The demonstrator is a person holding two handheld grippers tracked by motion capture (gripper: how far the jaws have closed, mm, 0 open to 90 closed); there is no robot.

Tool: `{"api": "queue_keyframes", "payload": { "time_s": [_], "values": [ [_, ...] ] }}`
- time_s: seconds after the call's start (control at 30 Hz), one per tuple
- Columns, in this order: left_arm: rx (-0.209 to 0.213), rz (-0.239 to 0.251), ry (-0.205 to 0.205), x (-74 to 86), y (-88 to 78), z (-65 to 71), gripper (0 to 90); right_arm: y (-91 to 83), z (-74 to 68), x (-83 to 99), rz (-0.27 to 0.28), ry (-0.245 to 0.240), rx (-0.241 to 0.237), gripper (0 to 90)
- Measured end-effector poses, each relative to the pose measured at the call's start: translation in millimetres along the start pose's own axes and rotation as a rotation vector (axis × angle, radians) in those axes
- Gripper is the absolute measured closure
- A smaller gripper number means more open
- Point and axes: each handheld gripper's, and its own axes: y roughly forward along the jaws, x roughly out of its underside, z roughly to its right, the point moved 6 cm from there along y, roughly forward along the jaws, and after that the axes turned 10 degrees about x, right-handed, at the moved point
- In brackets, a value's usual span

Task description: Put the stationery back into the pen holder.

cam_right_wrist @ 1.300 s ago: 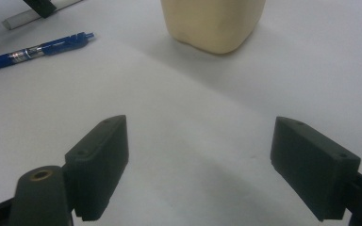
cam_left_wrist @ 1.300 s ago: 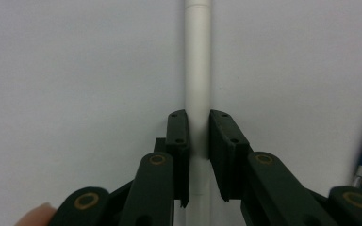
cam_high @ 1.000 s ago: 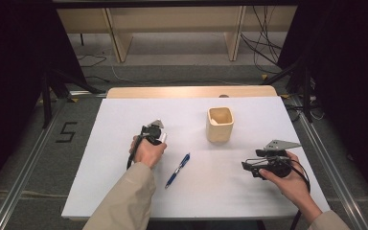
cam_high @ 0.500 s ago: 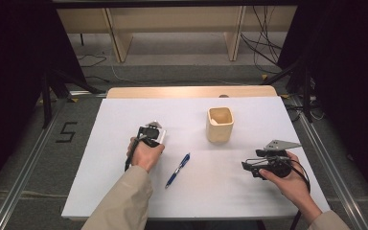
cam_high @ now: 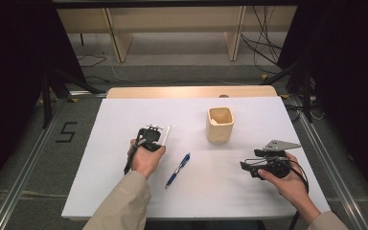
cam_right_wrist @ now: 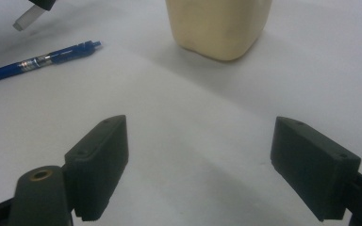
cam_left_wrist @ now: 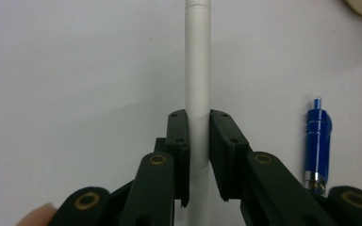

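My left gripper (cam_high: 152,135) is shut on a white pen (cam_high: 166,134) at the table's left middle. In the left gripper view the jaws (cam_left_wrist: 199,127) pinch the white pen (cam_left_wrist: 198,61) partway along its barrel, and it points straight ahead. A blue pen (cam_high: 178,170) lies flat on the table just right of my left hand, also seen as the blue pen (cam_left_wrist: 318,141) beside the jaws. My right gripper (cam_high: 246,166) rests low at the right, open, nothing between its jaws (cam_right_wrist: 198,141). Ahead of it stands a tan cup (cam_right_wrist: 217,26).
The tan cup (cam_high: 219,123) stands upright right of centre on the white table (cam_high: 124,201). A wooden strip runs along the table's far edge (cam_high: 191,92). Cables trail over the floor beyond. Bare tabletop lies between the two hands.
My left hand has drifted slightly toward the near edge with the white pen still gripped. The right hand, the blue pen and the cup have stayed put.
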Motion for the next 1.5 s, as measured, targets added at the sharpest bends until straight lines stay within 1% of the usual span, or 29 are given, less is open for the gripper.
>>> {"api": "queue_keyframes", "payload": {
  "time_s": [0.03, 0.13, 0.23, 0.27, 0.37, 0.4, 0.47, 0.53, 0.6, 0.67, 0.7, 0.73, 0.83, 0.9, 1.0, 1.1, 1.23, 1.27, 1.33, 1.5],
  "values": [
    [-0.005, 0.010, 0.015, 0.2, -1.0, 0.2, 78.6, 0.2, -0.7, -0.1, 0.002, -0.001, -0.002, 20.4],
    [0.012, 0.051, 0.026, 0.4, -3.5, 3.7, 78.6, 0.6, -2.4, -0.5, 0.004, 0.000, -0.006, 20.5],
    [0.023, 0.078, 0.059, 0.2, -8.1, 6.7, 78.6, 0.5, -3.0, -1.3, 0.009, -0.004, -0.007, 20.6],
    [0.027, 0.097, 0.065, -0.2, -9.1, 8.3, 78.6, 0.3, -3.4, -1.5, 0.009, -0.002, -0.008, 20.6],
    [0.036, 0.128, 0.093, -0.1, -13.0, 11.5, 78.6, 0.1, -4.6, -2.0, 0.013, 0.001, -0.010, 20.7],
    [0.049, 0.137, 0.103, 0.5, -14.4, 13.3, 78.6, 0.2, -5.0, -2.2, 0.014, 0.003, -0.011, 20.8],
    [0.051, 0.157, 0.111, 0.9, -16.0, 15.1, 78.6, 0.3, -5.8, -2.7, 0.020, 0.004, -0.014, 21.0],
    [0.070, 0.177, 0.125, 1.6, -18.3, 18.4, 78.6, 0.2, -6.4, -3.6, 0.028, 0.005, -0.016, 21.3],
    [0.084, 0.205, 0.129, 1.6, -20.6, 22.9, 78.6, 0.1, -7.7, -4.8, 0.037, 0.012, -0.020, 21.6],
    [0.101, 0.227, 0.144, 1.1, -24.2, 27.9, 78.6, -0.5, -8.9, -6.2, 0.045, 0.013, -0.021, 22.1],
    [0.110, 0.238, 0.143, 0.9, -25.8, 31.0, 78.5, -1.1, -9.8, -7.0, 0.049, 0.014, -0.024, 22.2],
    [0.118, 0.252, 0.148, 0.4, -27.8, 34.5, 78.6, -1.1, -10.6, -8.2, 0.061, 0.012, -0.025, 22.3],
    [0.139, 0.274, 0.161, -0.1, -31.3, 42.8, 78.5, -2.9, -13.4, -11.5, 0.075, 0.021, -0.031, 22.5],
    [0.152, 0.280, 0.176, -0.3, -32.9, 48.9, 78.6, -3.4, -15.3, -14.4, 0.091, 0.028, -0.039, 22.6],
    [0.171, 0.290, 0.186, -0.5, -34.3, 58.4, 78.6, -2.8, -19.0, -17.6, 0.098, 0.029, -0.049, 22.7],
    [0.186, 0.295, 0.207, 0.2, -35.4, 66.9, 78.6, -2.2, -23.4, -20.2, 0.105, 0.029, -0.060, 22.7],
    [0.209, 0.301, 0.216, 1.8, -36.8, 75.2, 78.5, -1.9, -28.0, -23.6, 0.122, 0.024, -0.073, 22.7],
    [0.210, 0.305, 0.222, 1.8, -36.9, 76.7, 78.5, -2.3, -29.5, -24.1, 0.118, 0.030, -0.077, 22.7],
    [0.217, 0.300, 0.234, 2.7, -37.4, 80.3, 78.5, -1.5, -31.7, -25.6, 0.126, 0.027, -0.080, 22.8],
    [0.232, 0.306, 0.244, 2.9, -38.3, 86.7, 78.6, -0.5, -35.8, -28.1, 0.133, 0.024, -0.088, 22.8]
  ]
}}
